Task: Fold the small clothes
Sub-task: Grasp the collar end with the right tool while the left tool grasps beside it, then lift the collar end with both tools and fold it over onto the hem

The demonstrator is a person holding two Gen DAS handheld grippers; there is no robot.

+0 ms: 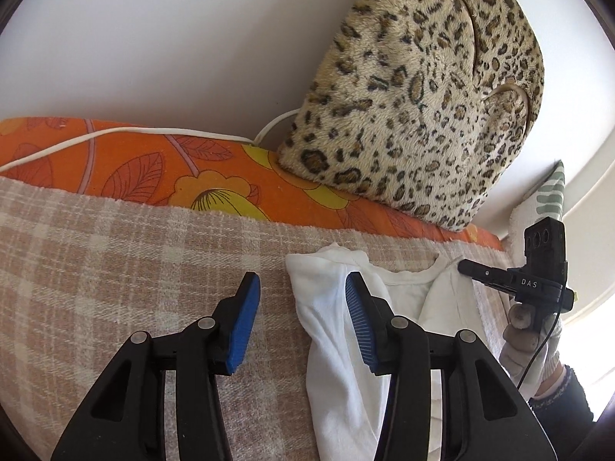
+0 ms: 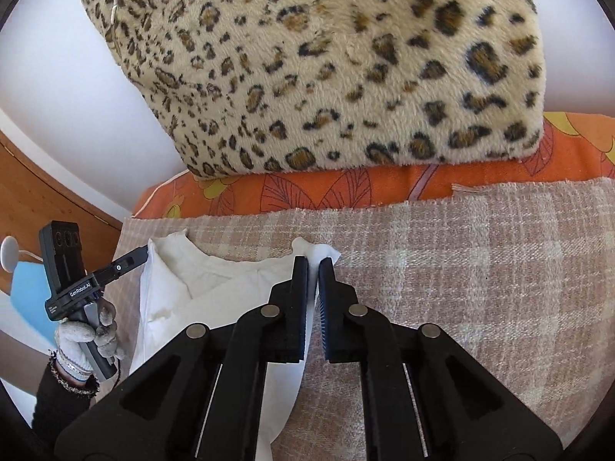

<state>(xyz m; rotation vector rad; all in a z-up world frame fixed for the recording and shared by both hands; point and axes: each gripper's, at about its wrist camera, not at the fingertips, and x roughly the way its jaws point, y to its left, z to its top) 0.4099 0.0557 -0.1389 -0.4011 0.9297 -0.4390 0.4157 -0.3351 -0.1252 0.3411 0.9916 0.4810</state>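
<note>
A small white garment point(image 1: 338, 330) lies on a beige checked blanket point(image 1: 115, 269), its neckline toward the far side. My left gripper point(image 1: 303, 288) is open, its right pad over the garment's folded left edge. In the right wrist view my right gripper point(image 2: 314, 265) is shut on the white garment point(image 2: 215, 299) at its far right corner. Each gripper shows in the other's view: the right one point(image 1: 467, 267) at the garment's right edge, the left one point(image 2: 142, 255) at its left edge.
A leopard-print cushion point(image 1: 415, 96) stands on an orange floral cover point(image 1: 153, 169) against the white wall behind the blanket. A white cable point(image 1: 115, 134) runs along the cover. A wooden panel point(image 2: 46, 192) and a blue object point(image 2: 27, 292) are at the left.
</note>
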